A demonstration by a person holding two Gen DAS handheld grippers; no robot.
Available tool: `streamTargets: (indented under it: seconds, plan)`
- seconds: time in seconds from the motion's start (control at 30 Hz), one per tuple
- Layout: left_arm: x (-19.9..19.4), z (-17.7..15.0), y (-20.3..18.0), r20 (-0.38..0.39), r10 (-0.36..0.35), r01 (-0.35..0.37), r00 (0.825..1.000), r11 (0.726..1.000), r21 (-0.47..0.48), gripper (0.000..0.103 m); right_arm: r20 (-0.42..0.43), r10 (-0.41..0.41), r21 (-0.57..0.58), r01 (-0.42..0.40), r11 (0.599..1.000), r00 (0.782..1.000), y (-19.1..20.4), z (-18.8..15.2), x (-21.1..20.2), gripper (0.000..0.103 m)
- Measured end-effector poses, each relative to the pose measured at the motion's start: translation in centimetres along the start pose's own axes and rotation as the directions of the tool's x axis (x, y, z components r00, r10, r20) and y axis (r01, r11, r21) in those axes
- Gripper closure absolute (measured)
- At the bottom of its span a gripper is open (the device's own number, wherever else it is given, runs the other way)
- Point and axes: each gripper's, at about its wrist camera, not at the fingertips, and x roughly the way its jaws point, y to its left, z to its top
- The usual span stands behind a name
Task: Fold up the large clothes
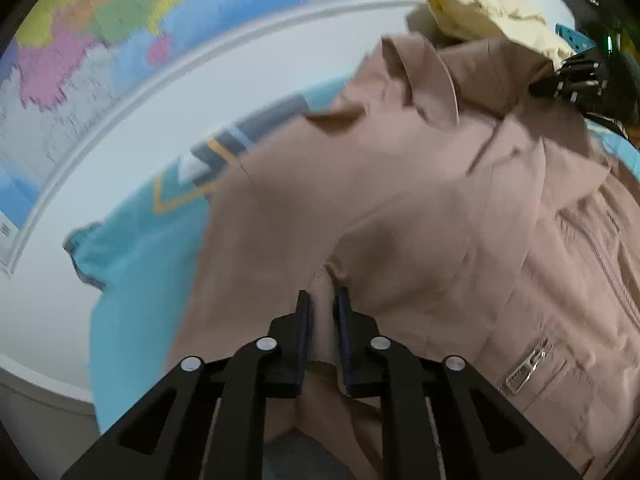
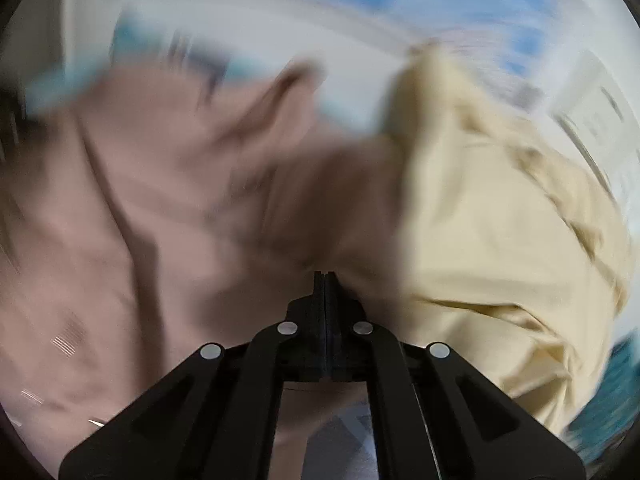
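Left gripper: jaws nearly closed, pinching a ridge of the pink jacket, which lies over the teal sheet. Right gripper: fully closed at jacket's edge beside the yellow garment; blur hides any catch. Suggest lifting both evenly, keeping yellow cloth clear.

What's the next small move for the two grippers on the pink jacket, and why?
Probably lift and draw the pinched part inward for a fold. The left gripper is shut on a ridge of the pink jacket, which lies spread on the teal cloth; the right gripper is shut at its edge, beside the yellow garment.
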Motion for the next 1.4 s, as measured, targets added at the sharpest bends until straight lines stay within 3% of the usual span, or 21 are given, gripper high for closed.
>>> streamTargets:
  seconds: [0.1, 0.17, 0.2, 0.23, 0.4, 0.43, 0.5, 0.57, 0.67, 0.7, 0.73, 0.83, 0.93, 1.07, 1.13, 1.23, 1.27, 1.3, 1.37, 1.4]
  plan:
    - [-1.0, 1.3, 0.7, 0.053, 0.037, -0.037, 0.998, 0.999, 0.004, 0.093, 0.097, 0.029, 0.156, -0.044, 0.987, 0.995, -4.1, 0.5, -2.8, 0.102]
    - [-1.2, 2.1, 1.1, 0.070, 0.041, -0.041, 0.997, 0.999, 0.006, 0.093, 0.118, 0.046, 0.171, -0.066, 0.983, 0.992, -4.7, 0.6, -3.5, 0.102]
    - [-1.2, 2.4, 1.3, 0.071, 0.024, -0.024, 0.997, 1.000, 0.005, 0.093, 0.112, 0.116, 0.145, -0.132, 0.981, 0.987, -4.2, 0.5, -3.6, 0.102]
    - [-1.2, 2.5, 1.5, 0.071, 0.020, -0.021, 0.997, 1.000, 0.003, 0.092, 0.103, 0.129, 0.102, -0.139, 0.985, 0.986, -3.3, 0.0, -4.0, 0.097]
    - [-0.9, 1.9, 1.5, 0.065, -0.007, 0.007, 0.998, 1.000, 0.005, 0.091, -0.003, 0.095, -0.183, -0.094, 0.979, 0.995, 2.6, -0.1, -1.4, 0.061]
    - [-1.1, 1.6, 1.4, 0.068, -0.012, 0.012, 0.998, 1.000, 0.004, 0.091, -0.030, 0.063, -0.241, -0.069, 0.968, 0.998, 3.6, -0.1, -0.5, 0.050]
    - [-1.4, 1.1, 1.4, 0.068, -0.024, 0.024, 0.997, 1.000, 0.005, 0.091, -0.073, -0.020, -0.338, -0.006, 0.941, 0.997, 5.0, -0.1, 1.8, 0.043]
    - [-1.7, 0.6, 1.2, 0.064, -0.021, 0.019, 0.998, 1.000, 0.020, 0.091, -0.135, 0.007, -0.362, -0.056, 0.931, 0.991, 5.0, -0.7, 3.4, 0.045]
    - [-1.9, 0.1, 1.0, 0.065, -0.025, 0.023, 0.998, 0.999, 0.034, 0.089, -0.190, 0.124, -0.311, -0.179, 0.933, 0.974, 3.8, -0.4, 4.5, 0.059]
    - [-1.8, 0.0, 1.1, 0.063, -0.024, 0.022, 0.998, 0.999, 0.033, 0.089, -0.212, 0.175, -0.262, -0.229, 0.938, 0.961, 3.0, -0.2, 4.6, 0.086]
    - [-1.7, -0.1, 1.1, 0.060, -0.027, 0.025, 0.998, 0.999, 0.031, 0.089, -0.224, 0.204, -0.233, -0.255, 0.938, 0.953, 2.5, -0.2, 4.6, 0.099]
    - [-1.4, -0.3, 1.3, 0.055, -0.031, 0.030, 0.998, 0.999, 0.023, 0.089, -0.200, 0.211, -0.186, -0.249, 0.951, 0.957, 1.3, -0.3, 3.5, 0.101]
    - [-1.3, -0.3, 1.4, 0.059, -0.024, 0.022, 0.998, 1.000, 0.021, 0.089, -0.070, 0.221, -0.065, -0.225, 0.972, 0.973, -1.7, 0.5, 0.4, 0.101]
    - [-1.0, 0.6, 1.5, 0.069, 0.002, -0.004, 0.998, 1.000, 0.029, 0.087, 0.113, 0.216, 0.136, -0.230, 0.964, 0.970, -7.2, 1.4, -4.0, 0.102]
    - [0.0, 1.6, 1.6, 0.056, 0.066, -0.068, 0.996, 0.997, 0.033, 0.088, 0.113, 0.215, 0.197, -0.234, 0.952, 0.970, -8.5, 1.4, -4.2, 0.101]
    - [1.9, 3.0, 2.6, 0.006, 0.128, -0.128, 0.992, 0.992, 0.005, 0.088, 0.048, 0.179, 0.187, -0.185, 0.965, 0.983, -7.3, 0.6, -2.7, 0.100]
    - [2.6, 3.4, 3.0, -0.013, 0.123, -0.123, 0.992, 0.992, -0.014, 0.088, 0.044, 0.178, 0.196, -0.183, 0.964, 0.983, -6.9, 0.3, -2.5, 0.099]
    - [3.0, 3.5, 3.3, -0.028, 0.107, -0.108, 0.994, 0.994, -0.029, 0.088, 0.053, 0.180, 0.212, -0.187, 0.959, 0.982, -7.3, -0.3, -2.7, 0.090]
    - [3.0, 3.4, 3.8, -0.023, 0.004, -0.005, 1.000, 0.998, -0.063, 0.083, 0.095, 0.206, 0.249, -0.224, 0.942, 0.974, -7.9, -0.7, -3.7, 0.075]
    - [2.6, 3.1, 3.8, -0.003, -0.037, 0.037, 0.999, 0.997, -0.063, 0.069, 0.114, 0.206, 0.264, -0.230, 0.937, 0.972, -8.4, -1.9, -4.7, 0.070]
